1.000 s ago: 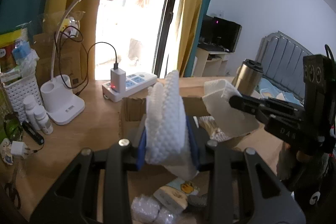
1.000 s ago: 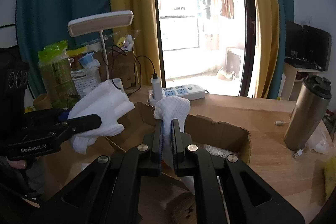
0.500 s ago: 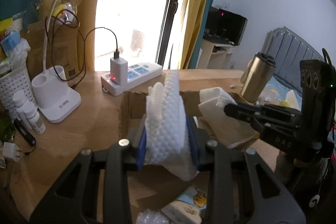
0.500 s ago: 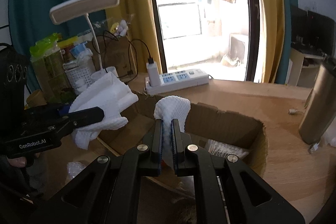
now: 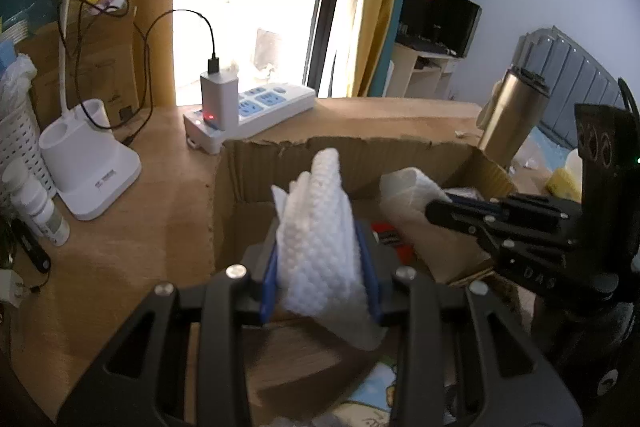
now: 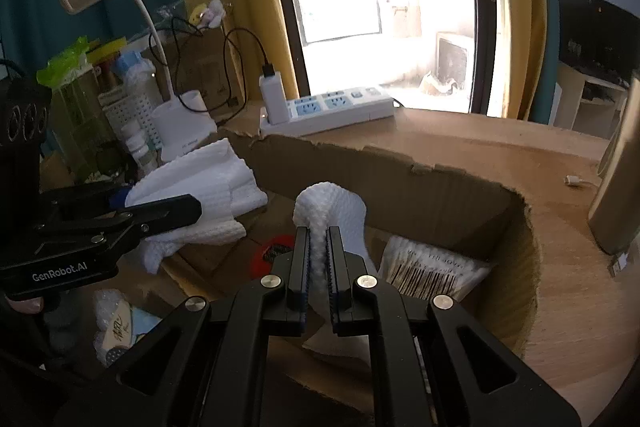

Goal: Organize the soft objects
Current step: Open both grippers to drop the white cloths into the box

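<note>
Grippers hover above an open cardboard box (image 6: 460, 203) on a wooden desk, the left gripper (image 5: 318, 281) clamping a bulky white cloth (image 5: 316, 227), the right gripper (image 6: 318, 259) pinching a thinner cloth (image 6: 332, 205). Neither is released; packets already lie inside.

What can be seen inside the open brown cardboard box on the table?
Inside the brown cardboard box: a clear packet with a barcode label and a red round object. The held white textured cloths and the black tools cover much of the floor.
</note>
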Demonstrator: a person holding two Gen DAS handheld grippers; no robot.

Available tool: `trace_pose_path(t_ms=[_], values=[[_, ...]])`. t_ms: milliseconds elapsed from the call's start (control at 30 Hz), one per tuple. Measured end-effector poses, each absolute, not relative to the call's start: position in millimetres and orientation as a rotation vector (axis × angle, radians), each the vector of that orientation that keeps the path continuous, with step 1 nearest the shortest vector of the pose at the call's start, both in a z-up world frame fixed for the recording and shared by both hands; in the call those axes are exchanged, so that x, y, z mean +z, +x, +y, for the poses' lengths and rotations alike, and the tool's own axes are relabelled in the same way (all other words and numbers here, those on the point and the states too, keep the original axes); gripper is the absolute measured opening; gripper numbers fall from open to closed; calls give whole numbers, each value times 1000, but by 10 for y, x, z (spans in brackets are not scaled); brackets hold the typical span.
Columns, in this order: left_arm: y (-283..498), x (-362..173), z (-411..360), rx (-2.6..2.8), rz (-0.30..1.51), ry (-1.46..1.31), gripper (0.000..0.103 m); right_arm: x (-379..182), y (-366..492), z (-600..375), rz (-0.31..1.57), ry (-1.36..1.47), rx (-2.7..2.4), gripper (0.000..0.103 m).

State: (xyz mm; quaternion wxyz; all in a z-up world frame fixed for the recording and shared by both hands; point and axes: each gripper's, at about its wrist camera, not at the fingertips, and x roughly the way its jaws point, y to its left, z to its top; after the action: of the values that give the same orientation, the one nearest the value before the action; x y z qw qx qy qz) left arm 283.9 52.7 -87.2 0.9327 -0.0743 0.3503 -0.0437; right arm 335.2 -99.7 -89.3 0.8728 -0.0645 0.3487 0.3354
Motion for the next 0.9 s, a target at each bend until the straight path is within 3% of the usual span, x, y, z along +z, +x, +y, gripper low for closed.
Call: trace_pose_path(t_ms=[267,333,433,533,900], values=[[2860,-906,502,-70,743,-141,37,-1017,3386,-937,790,-159,703,14],[2843,-888,496,-71,739,-137,40,-1014,3387,-928,794,-161,699,21],[2808,-846,524,-73,727,-151,52,-977,3366,-919,788,-166,692,34],[2755,-793,558,-74,711,-166,53,-915,3324,-921,774,-171,687,42],[2475,-588,620,-78,651,-173,53,-715,3061,-902,717,-193,667,52]])
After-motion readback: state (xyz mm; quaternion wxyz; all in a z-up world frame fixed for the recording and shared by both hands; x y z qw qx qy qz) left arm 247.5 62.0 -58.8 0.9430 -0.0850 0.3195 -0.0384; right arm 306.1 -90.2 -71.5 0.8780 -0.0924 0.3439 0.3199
